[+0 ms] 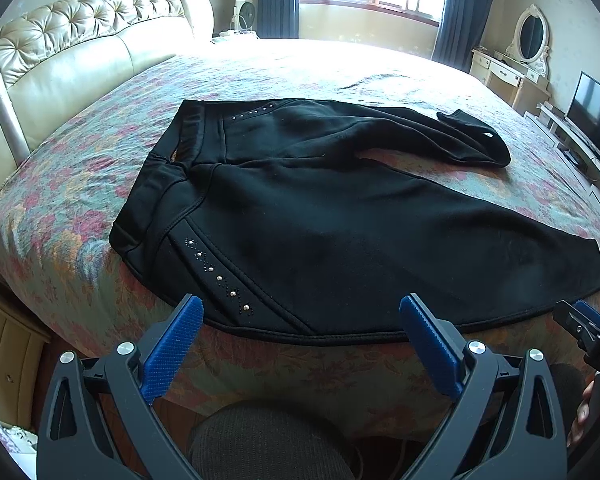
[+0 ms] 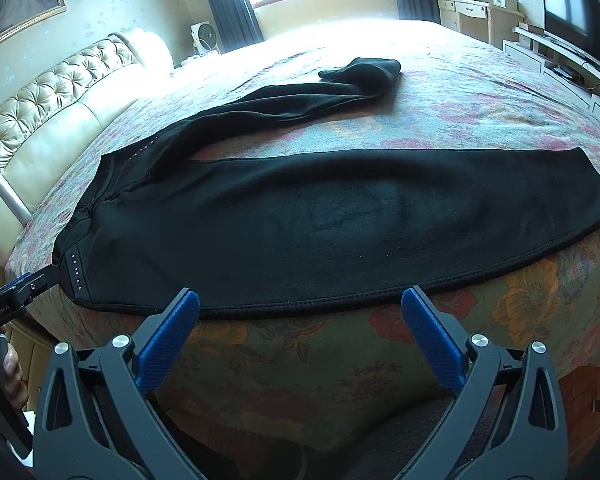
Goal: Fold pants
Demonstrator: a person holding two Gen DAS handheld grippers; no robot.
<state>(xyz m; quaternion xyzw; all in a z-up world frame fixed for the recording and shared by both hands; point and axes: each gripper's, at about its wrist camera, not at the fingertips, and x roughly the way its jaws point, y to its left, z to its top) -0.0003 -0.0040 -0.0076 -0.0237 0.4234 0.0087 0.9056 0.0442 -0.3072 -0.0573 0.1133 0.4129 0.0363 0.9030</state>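
Black pants (image 1: 320,216) lie spread on the floral bedspread, waistband to the left, studs along the pockets. The near leg (image 2: 340,216) runs flat along the bed's front edge to the right. The far leg (image 2: 308,96) angles away and its cuff is bunched. My left gripper (image 1: 302,314) is open, its blue fingers just short of the near hem by the stud row. My right gripper (image 2: 300,304) is open at the near leg's hem, holding nothing. Each gripper shows at the edge of the other's view: the right gripper (image 1: 580,324) and the left gripper (image 2: 24,288).
The bed (image 1: 80,184) has a tufted cream headboard (image 1: 80,32) on the left. A fan and curtained window stand beyond. A dressing table (image 1: 512,68) and a TV (image 1: 596,116) on a low unit line the right wall. A person's knee (image 1: 268,440) is below the left gripper.
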